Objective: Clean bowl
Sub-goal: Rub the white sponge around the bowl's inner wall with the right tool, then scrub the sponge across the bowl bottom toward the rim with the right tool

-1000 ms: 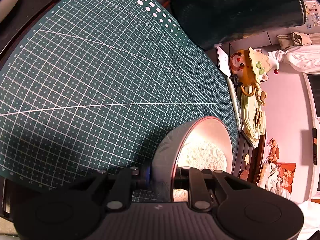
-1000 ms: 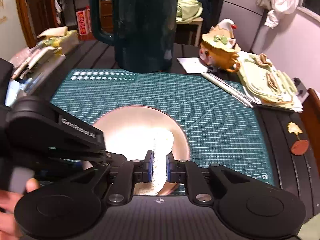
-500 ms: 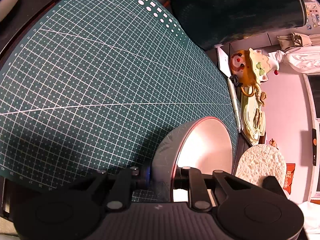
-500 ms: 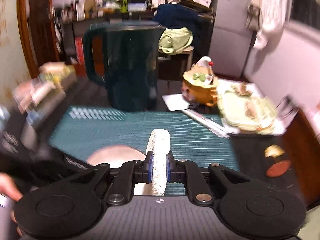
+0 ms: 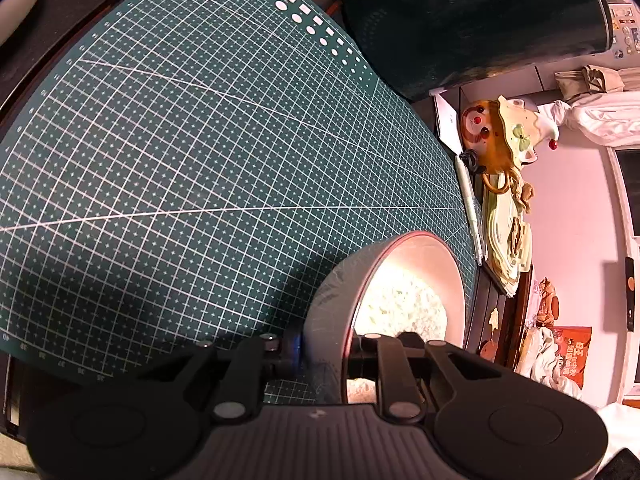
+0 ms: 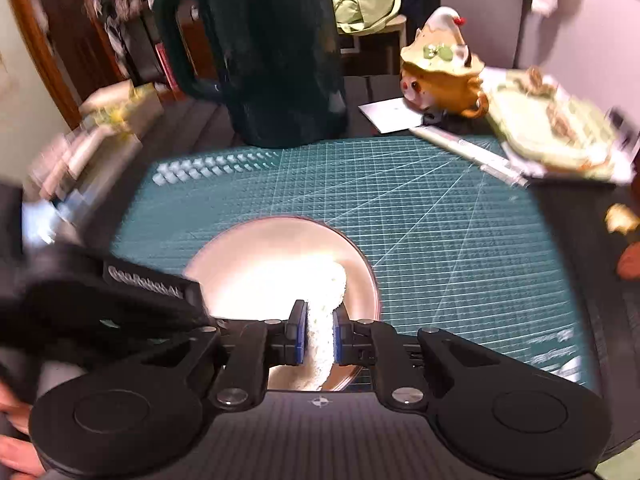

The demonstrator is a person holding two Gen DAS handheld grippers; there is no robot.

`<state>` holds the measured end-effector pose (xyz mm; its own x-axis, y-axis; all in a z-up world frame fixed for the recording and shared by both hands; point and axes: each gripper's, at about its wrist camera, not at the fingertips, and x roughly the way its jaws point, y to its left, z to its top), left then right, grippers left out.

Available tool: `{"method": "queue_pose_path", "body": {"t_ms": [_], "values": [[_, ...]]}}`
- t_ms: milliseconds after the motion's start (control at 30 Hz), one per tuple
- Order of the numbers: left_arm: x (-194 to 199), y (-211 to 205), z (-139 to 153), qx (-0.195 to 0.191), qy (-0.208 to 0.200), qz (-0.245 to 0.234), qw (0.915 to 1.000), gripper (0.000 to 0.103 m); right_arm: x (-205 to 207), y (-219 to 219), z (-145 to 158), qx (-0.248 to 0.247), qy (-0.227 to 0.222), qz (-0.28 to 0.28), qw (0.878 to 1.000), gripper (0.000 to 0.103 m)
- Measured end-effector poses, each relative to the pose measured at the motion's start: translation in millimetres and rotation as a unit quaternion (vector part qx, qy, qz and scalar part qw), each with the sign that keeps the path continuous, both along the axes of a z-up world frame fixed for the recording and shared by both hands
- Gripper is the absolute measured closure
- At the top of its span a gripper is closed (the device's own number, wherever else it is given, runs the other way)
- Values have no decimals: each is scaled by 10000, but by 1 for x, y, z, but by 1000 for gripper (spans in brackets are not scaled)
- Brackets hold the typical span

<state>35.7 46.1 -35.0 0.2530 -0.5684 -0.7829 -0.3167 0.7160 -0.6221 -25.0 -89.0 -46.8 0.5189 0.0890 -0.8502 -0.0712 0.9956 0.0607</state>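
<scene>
A bowl [image 5: 332, 300] with a grey outside and a pale pink inside sits on the green cutting mat [image 5: 200, 160]. My left gripper [image 5: 322, 350] is shut on the bowl's near wall, one finger outside and one inside. In the right wrist view the bowl [image 6: 240, 256] lies just ahead, its inside brightly lit. My right gripper [image 6: 318, 338] is shut on a white round sponge [image 6: 326, 300], which reaches down into the bowl. The same sponge [image 5: 400, 308] shows as a white patch inside the bowl in the left wrist view. The left gripper's black body [image 6: 120, 300] sits at the bowl's left rim.
A large dark green jug [image 6: 276, 60] stands at the mat's far edge. To the right are a clown-faced ceramic pot [image 6: 440, 76], a stack of pale green paper [image 6: 552, 132], a pen [image 6: 472, 152] and a white note. Cluttered items lie to the left. A hand [image 6: 16, 448] shows at lower left.
The right gripper lifted the sponge out of the bowl half a second ago and has now brought it back down inside. The left gripper and the bowl have stayed put.
</scene>
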Motion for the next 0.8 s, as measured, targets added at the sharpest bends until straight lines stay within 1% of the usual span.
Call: {"method": "queue_pose_path", "body": {"t_ms": [33,100,200,267,367,467,533,600,733,800], "values": [[1,0,0,-7,2,3,10000,84,-2,3,1,-135,-42,22,9999,92],[1,-1,0,-9,1,2,10000,84,-9,14,9,-761,-309,161,9965,92],[1,-1,0,-21,9,6,10000,84,-18,14,24,-1033,-621,213,9925,92],[0,0,0,-26,11,10,10000,84,-20,3,39,-970,-797,76,9921,92],[-5,3,1,-29,6,27,10000,84,-19,-18,57,-626,-883,-151,9940,91],[-7,3,2,-3,-7,18,10000,84,-18,-37,65,126,-769,-221,9967,91],[-7,2,2,-7,-8,23,10000,84,-16,-40,63,540,-648,-161,9963,91],[-7,1,2,-1,-8,19,10000,84,-11,-33,51,744,-479,-25,9961,91],[-4,0,3,2,-6,2,10000,84,-2,-14,23,624,-99,87,9980,91],[-5,1,3,7,-12,-10,10000,84,3,-4,8,320,22,27,9995,92]]}}
